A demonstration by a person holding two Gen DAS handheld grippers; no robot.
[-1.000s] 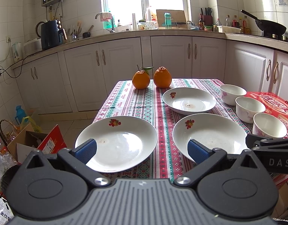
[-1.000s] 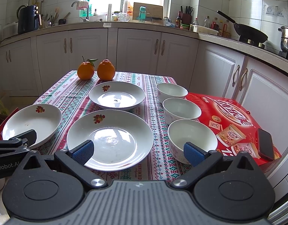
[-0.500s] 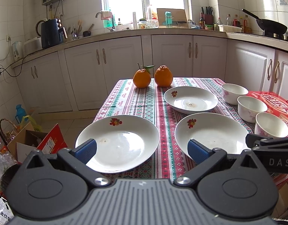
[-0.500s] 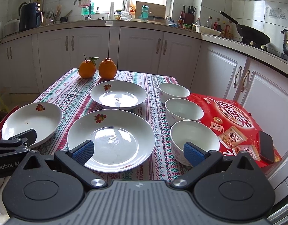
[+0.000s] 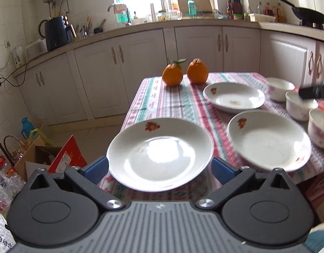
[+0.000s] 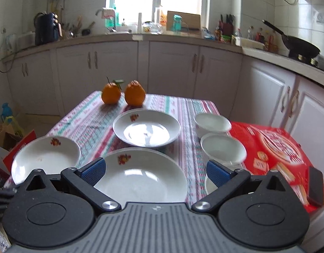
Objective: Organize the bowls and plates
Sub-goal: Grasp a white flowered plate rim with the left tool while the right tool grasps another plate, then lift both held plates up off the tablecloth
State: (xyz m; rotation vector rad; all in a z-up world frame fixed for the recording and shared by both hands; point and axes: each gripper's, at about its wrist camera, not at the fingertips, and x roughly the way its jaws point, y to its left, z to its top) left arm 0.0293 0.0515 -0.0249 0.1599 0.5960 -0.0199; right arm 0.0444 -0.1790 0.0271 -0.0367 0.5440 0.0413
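Three white plates with a fruit print lie on the striped tablecloth. In the left wrist view the near left plate (image 5: 159, 154) lies between the wide-open fingers of my left gripper (image 5: 159, 169); the near right plate (image 5: 269, 140) and far plate (image 5: 234, 97) lie to its right. Three white bowls (image 5: 280, 88) stand in a row at the right. In the right wrist view my right gripper (image 6: 155, 174) is open and empty over the near middle plate (image 6: 141, 175). The far plate (image 6: 146, 130), left plate (image 6: 46, 158) and bowls (image 6: 223, 148) surround it.
Two oranges (image 5: 172, 74) stand at the far end of the table. A red box (image 6: 277, 149) with a black phone (image 6: 315, 185) on it lies right of the bowls. Cardboard boxes and bags (image 5: 42, 158) sit on the floor at the left. Kitchen cabinets (image 6: 172, 67) stand behind.
Both grippers have moved forward and to the left over the table. The left gripper now frames the near left plate; the right gripper now frames the near middle plate instead of the near bowl.
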